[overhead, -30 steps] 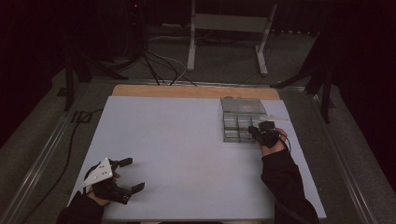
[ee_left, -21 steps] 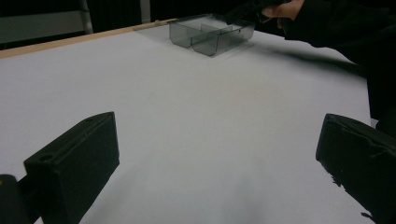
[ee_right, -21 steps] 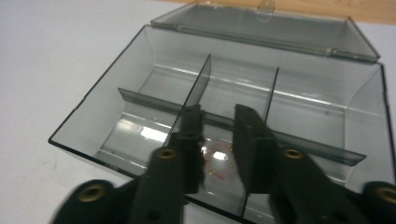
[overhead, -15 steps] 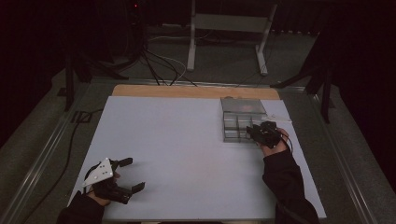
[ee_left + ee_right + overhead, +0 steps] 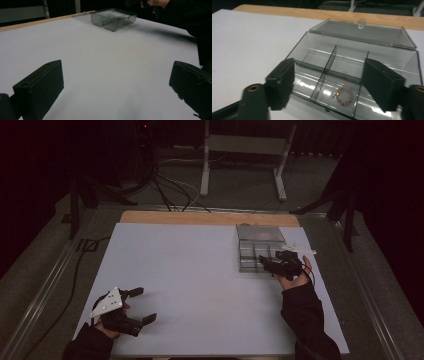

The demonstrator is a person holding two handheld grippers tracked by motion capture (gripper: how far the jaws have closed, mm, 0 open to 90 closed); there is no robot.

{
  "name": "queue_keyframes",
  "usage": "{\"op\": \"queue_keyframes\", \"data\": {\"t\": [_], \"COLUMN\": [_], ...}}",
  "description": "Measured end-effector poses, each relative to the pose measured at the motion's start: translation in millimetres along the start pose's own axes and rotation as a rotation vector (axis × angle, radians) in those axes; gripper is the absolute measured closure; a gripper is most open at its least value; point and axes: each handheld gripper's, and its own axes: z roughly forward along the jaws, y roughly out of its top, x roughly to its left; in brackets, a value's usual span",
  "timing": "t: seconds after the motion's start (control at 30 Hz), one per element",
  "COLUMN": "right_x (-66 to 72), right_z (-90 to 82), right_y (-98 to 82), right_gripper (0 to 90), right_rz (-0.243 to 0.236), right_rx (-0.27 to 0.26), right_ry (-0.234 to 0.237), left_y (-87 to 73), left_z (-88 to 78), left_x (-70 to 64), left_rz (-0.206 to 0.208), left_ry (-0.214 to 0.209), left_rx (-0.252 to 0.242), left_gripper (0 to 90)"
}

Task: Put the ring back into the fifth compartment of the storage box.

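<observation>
Since the earlier frame the right gripper (image 5: 267, 265) has just been opening its jaws, now apart with nothing between, at the near edge of the clear box (image 5: 260, 251) right of centre, where a pink bracelet (image 5: 344, 96) lies in a front compartment, while the left gripper (image 5: 141, 306) rests wide apart lower left, with open white table (image 5: 190, 280) between.

The high view looks forward and down over the whole table (image 5: 200, 285). The left gripper view skims low across it toward the far compartment box (image 5: 113, 18); the right gripper view hangs close above that box (image 5: 352, 72).

No readable text, label, brand, number or sign anywhere: none on the clear box (image 5: 352, 75), none on its lid (image 5: 362, 33), none on the white surface (image 5: 190, 270) around that box.
</observation>
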Motion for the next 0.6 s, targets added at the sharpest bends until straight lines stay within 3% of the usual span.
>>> {"op": "queue_keyframes", "data": {"t": [0.03, 0.07, 0.1, 0.17, 0.33, 0.43, 0.6], "right_x": [0.2, 0.2, 0.0, 1.2, 4.2, 6.1, 9.5], "right_z": [-2.5, -2.5, -5.0, -5.2, -6.2, -9.9, -14.2], "right_y": [0.6, 0.6, 0.8, 0.5, 1.3, 2.0, 1.2], "right_gripper": [14.4, 14.4, 11.2, 1.9, 0.0, 0.0, 0.0], "right_rz": [-0.007, -0.007, -0.033, -0.044, -0.056, -0.068, -0.067], "right_rx": [-0.020, -0.020, 0.006, 0.015, 0.043, 0.007, -0.005], "right_ry": [-0.001, -0.001, 0.030, 0.042, 0.088, 0.101, 0.120], "left_y": [-0.2, -0.2, -0.2, -0.4, -1.1, -1.2, -1.4], "left_z": [-0.2, -0.2, -0.8, -0.9, -1.8, -2.9, -3.2], "left_x": [-0.4, -0.4, -0.3, 0.1, -0.5, -0.2, -0.5], "left_rz": [0.002, 0.002, 0.002, 0.000, 0.005, 0.004, 0.005], "left_ry": [-0.002, -0.002, -0.002, -0.002, -0.004, -0.003, -0.003], "left_rx": [0.000, 0.000, -0.002, -0.004, -0.003, -0.007, -0.006], "left_gripper": [0.6, 0.6, 0.6, 0.6, 0.6, 0.6, 0.6]}}
